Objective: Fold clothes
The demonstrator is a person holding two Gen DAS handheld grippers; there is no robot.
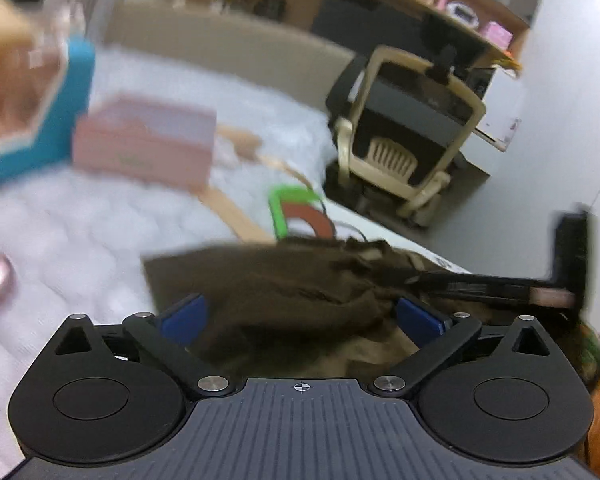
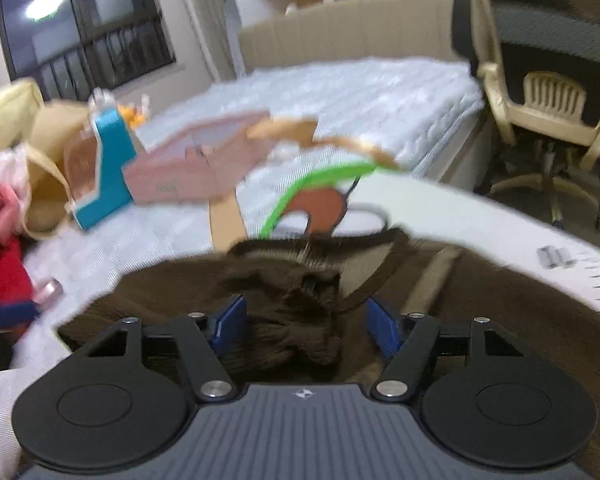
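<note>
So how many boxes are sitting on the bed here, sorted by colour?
Pink box: 1
Blue box: 1
Total: 2 boxes on the bed

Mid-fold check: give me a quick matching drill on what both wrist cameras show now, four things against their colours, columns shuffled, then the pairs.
Things:
1. garment between the gripper fingers
2. pads on the gripper fingers
3. shallow box on the bed
4. office chair frame

Colours:
A. pink
B. cream
C. dark brown
D. blue

Pairs: 1-C, 2-D, 3-A, 4-B
</note>
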